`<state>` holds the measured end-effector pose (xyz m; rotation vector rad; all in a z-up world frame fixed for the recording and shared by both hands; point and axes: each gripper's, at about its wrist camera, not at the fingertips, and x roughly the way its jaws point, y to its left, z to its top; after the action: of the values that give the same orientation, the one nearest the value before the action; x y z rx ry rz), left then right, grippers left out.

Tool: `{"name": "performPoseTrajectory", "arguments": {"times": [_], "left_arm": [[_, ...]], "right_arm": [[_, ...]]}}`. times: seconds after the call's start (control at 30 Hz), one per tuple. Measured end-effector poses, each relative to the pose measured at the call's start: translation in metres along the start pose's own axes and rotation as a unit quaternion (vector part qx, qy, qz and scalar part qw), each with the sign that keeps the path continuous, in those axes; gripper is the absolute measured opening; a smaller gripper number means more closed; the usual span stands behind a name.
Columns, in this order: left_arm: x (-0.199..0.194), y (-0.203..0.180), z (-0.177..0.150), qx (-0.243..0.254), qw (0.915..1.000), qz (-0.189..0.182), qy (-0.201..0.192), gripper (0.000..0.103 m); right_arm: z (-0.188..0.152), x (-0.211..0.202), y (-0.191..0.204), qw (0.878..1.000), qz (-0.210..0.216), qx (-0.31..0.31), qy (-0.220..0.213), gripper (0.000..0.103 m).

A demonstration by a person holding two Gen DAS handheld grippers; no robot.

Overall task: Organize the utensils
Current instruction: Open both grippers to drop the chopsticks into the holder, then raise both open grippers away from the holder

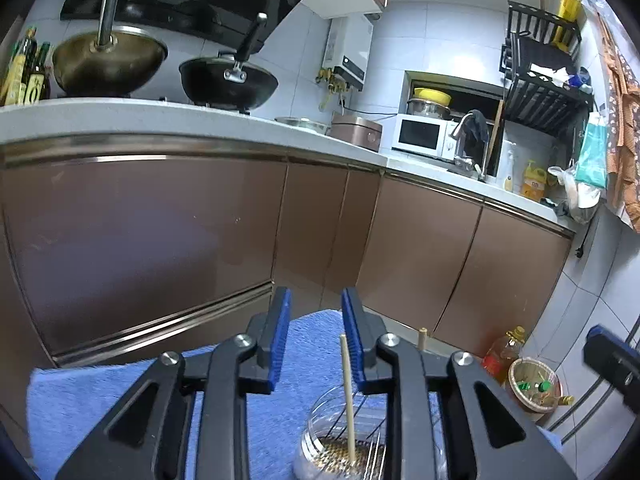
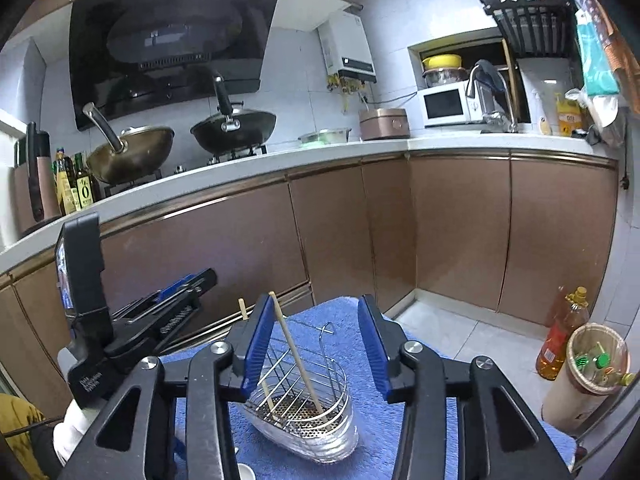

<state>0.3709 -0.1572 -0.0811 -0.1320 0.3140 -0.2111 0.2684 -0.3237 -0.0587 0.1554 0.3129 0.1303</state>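
Observation:
A wire utensil holder (image 2: 320,364) in a clear drip tray stands on a blue towel (image 2: 344,316). Two wooden chopsticks lean in it: one chopstick (image 2: 298,354) crosses the gap between my right gripper's jaws, close to its left pad, and the other chopstick (image 2: 242,311) shows behind that finger. My right gripper (image 2: 316,304) is open above the holder and presses on nothing. In the left wrist view the holder (image 1: 340,450) sits low, with a chopstick (image 1: 347,392) standing just in front of the right pad. My left gripper (image 1: 316,296) is open too, its pads apart.
Brown cabinet doors (image 2: 460,232) and a white countertop (image 2: 360,148) rise close behind the towel. Two woks (image 2: 234,124) sit on the stove. On the floor to the right stand an oil bottle (image 2: 560,340) and a bin (image 2: 588,376) holding bottles. A white cup (image 2: 245,473) sits at the near edge.

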Motion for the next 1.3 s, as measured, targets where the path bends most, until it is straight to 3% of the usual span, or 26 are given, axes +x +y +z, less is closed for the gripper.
{"name": "performPoseTrajectory", "arguments": {"times": [0.13,0.23,0.3,0.43,0.77,0.9,1.3], "left_arm": [[-0.039,0.005,0.014,0.023,0.9997,0.009,-0.006,0.054],[-0.069,0.009,0.021,0.039,0.9988,0.019,-0.022,0.056],[-0.088,0.014,0.026,0.042,0.9985,0.022,-0.028,0.057],[-0.129,0.024,0.036,0.043,0.9978,0.028,-0.042,0.068],[-0.221,0.044,0.052,0.029,0.9973,0.011,-0.067,0.069],[-0.245,0.047,0.051,0.033,0.9981,0.002,-0.051,0.069],[-0.282,0.062,0.027,0.035,0.9986,-0.038,0.007,0.069]], "right_arm": [[0.011,-0.032,0.004,1.0,-0.013,0.002,-0.022,0.066],[0.018,-0.052,0.009,0.999,-0.017,0.005,-0.035,0.081],[0.022,-0.068,0.015,0.999,-0.025,0.004,-0.044,0.085],[0.026,-0.098,0.033,0.997,-0.046,-0.004,-0.065,0.101],[0.03,-0.168,0.078,0.993,-0.014,-0.028,-0.114,0.103],[0.03,-0.189,0.09,0.991,-0.006,-0.027,-0.128,0.103],[0.014,-0.203,0.103,0.998,0.009,0.009,-0.066,0.103]]}}
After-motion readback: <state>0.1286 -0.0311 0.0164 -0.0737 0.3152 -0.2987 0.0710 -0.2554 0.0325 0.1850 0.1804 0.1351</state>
